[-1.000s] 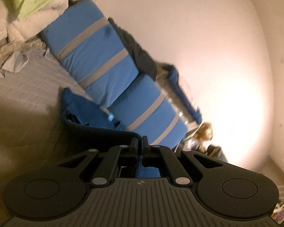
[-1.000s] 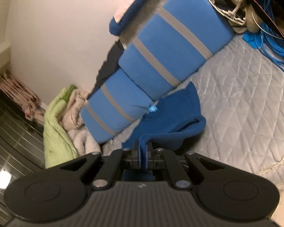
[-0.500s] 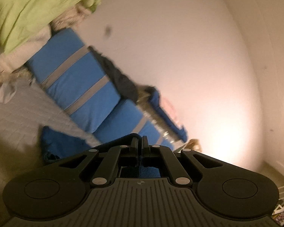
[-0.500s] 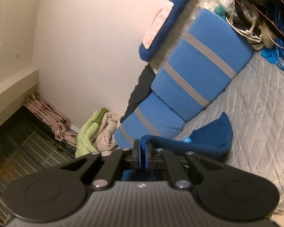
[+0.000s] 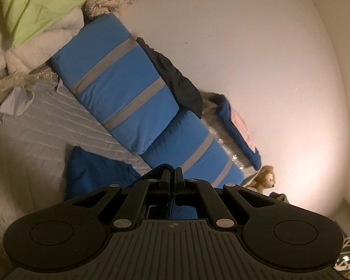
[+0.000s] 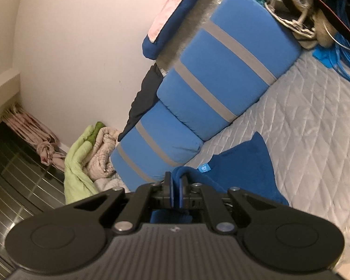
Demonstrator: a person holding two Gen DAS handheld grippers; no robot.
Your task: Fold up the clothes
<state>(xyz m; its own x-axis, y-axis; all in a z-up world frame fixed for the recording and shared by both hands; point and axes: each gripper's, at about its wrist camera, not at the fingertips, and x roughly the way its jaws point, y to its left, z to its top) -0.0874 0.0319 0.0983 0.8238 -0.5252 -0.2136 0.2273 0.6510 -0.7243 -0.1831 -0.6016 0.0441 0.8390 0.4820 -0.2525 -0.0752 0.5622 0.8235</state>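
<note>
Both my left gripper (image 5: pixel 172 175) and right gripper (image 6: pixel 175 187) stay clenched on the blue garment (image 6: pixel 242 170), now dropped back toward the striped cushion (image 5: pixel 119 93), mid-fold.

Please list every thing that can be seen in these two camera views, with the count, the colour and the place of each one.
blue garment: one, dark blue with a small light blue tag, on the quilt, pinched by both grippers
quilted bedcover: one, pale grey, under the garment
striped cushions: two, blue with grey bands, end to end along the wall
dark cloth: one, navy or black, behind the cushions
bedding pile: one, lime green and cream, at the cushions' end
plush toy: one, tan, near the wall
blue cord: one tangle, on the quilt's far side
left gripper: one, black, shut on cloth
right gripper: one, black, shut on cloth
</note>
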